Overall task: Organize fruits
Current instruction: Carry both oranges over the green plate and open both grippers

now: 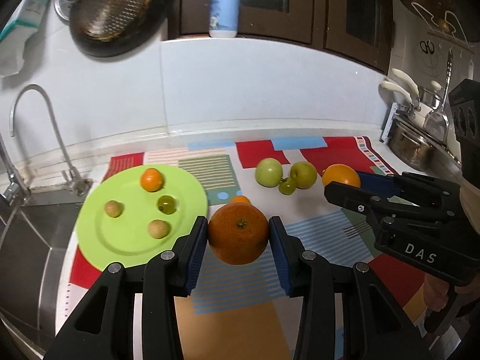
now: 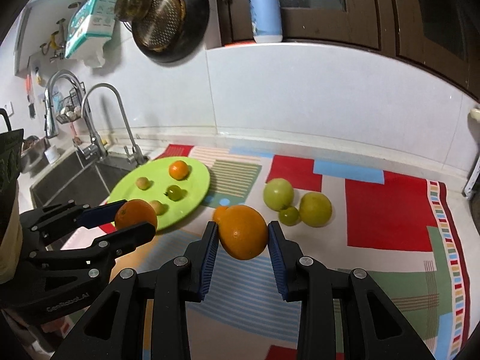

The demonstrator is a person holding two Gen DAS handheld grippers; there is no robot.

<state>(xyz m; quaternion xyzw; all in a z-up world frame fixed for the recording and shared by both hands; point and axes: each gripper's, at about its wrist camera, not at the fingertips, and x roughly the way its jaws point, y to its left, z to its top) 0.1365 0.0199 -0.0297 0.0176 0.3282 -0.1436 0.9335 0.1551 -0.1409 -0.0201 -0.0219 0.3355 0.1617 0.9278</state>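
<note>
On the side of your right gripper, seen from the left wrist, you can read "DAS" in pale letters. On the side of your left gripper, seen from the right wrist, you can read "GenRobot.AI". The print on the bottle and the hanging packet is too blurred for you to read.

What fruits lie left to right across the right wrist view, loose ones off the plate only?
Small orange → first green apple → small green fruit → second green apple.
</note>
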